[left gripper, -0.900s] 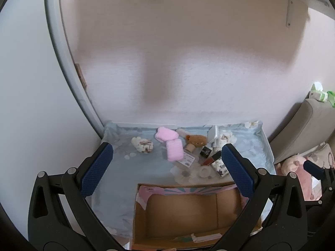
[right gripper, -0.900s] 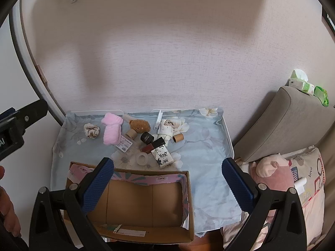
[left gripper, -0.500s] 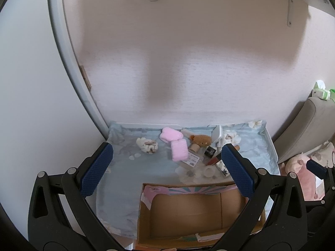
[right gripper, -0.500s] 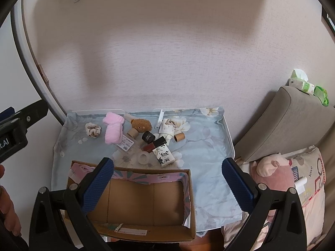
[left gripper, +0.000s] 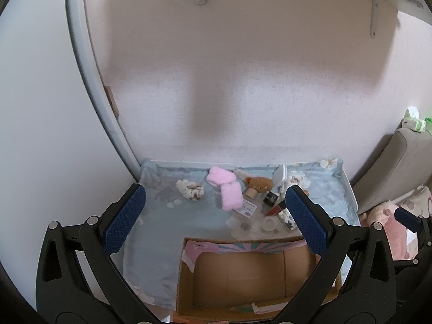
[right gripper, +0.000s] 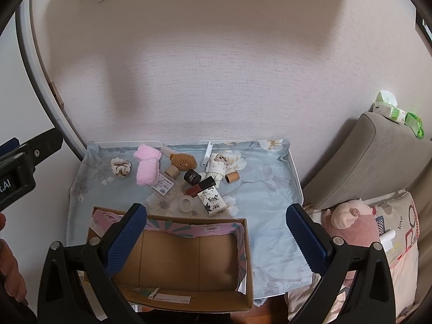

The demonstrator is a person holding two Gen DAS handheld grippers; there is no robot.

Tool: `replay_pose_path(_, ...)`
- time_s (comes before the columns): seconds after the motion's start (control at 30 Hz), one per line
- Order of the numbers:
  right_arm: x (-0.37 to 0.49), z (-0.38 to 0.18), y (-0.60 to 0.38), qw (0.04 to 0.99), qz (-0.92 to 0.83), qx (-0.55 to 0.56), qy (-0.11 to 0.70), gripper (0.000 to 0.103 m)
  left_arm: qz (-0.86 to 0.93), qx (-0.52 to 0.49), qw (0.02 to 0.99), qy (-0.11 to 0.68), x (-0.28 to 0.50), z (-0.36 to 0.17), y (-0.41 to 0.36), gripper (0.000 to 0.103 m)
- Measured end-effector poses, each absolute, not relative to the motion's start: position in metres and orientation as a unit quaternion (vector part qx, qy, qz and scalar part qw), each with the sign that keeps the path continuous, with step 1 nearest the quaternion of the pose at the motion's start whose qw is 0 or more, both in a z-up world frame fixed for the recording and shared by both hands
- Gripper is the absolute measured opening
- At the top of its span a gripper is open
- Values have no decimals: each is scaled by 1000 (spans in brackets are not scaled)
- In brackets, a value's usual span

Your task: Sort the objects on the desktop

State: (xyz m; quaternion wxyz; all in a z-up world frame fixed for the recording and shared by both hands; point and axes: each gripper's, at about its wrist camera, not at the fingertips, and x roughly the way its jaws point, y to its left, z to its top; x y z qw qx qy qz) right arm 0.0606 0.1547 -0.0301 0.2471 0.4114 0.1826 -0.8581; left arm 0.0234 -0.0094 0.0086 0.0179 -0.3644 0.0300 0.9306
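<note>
since nothing's been picked up yet, the whole job is still ahead: both the left gripper (left gripper: 216, 221) and right gripper (right gripper: 216, 240) hang above the table with jaws spread as wide as they go and nothing between them. the clutter sits in a bunch toward the far wall on the blue cloth (right gripper: 264, 189), and the empty box (right gripper: 183, 259) is on the near side, right under the jaws. so any item lies ahead of and below both grippers, past the box's far wall. my guess is the first reach goes forward over the box. the red tube (right gripper: 201, 186) lies slanted across the view, so the jaws would want to turn to close across it. the pink cloth (right gripper: 147, 168) and scrunchie (right gripper: 121, 168) look closer to the left gripper, and the cork cap (right gripper: 232, 176) to the right one. the right view shows the whole pile unblocked plus the sofa (right gripper: 364, 162) and plush pig (right gripper: 351, 224); in the left view a blue pad (left gripper: 305, 218) hides part of the pile's right end, and the cork cap barely shows.
</note>
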Motion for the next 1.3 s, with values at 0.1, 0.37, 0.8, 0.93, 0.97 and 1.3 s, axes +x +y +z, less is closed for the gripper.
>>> replay_pose_path(0.1, 60, -30, 155, 266, -854, 402, 194, 103, 931, -363, 20, 33, 24, 9, -9, 103)
replay_pose_path(0.37, 59, -30, 156, 267, -854, 400, 198, 102, 930, -364, 35, 21, 21, 8, -12, 103)
replay_pose_path(0.8, 57, -29, 157, 271, -856, 393, 201, 102, 934, -354, 41, 21, 23, 9, -11, 103)
replay_pose_path(0.93, 58, -28, 156, 270, -856, 392, 202, 103, 935, -352, 48, 20, 22, 9, -11, 103)
replay_pose_path(0.97, 56, -28, 156, 269, -856, 393, 201, 103, 936, -348, 51, 18, 23, 8, -11, 103)
replay_pose_path(1.3, 58, -28, 155, 271, -857, 391, 202, 103, 934, -352, 61, 5, 26, 3, -18, 103)
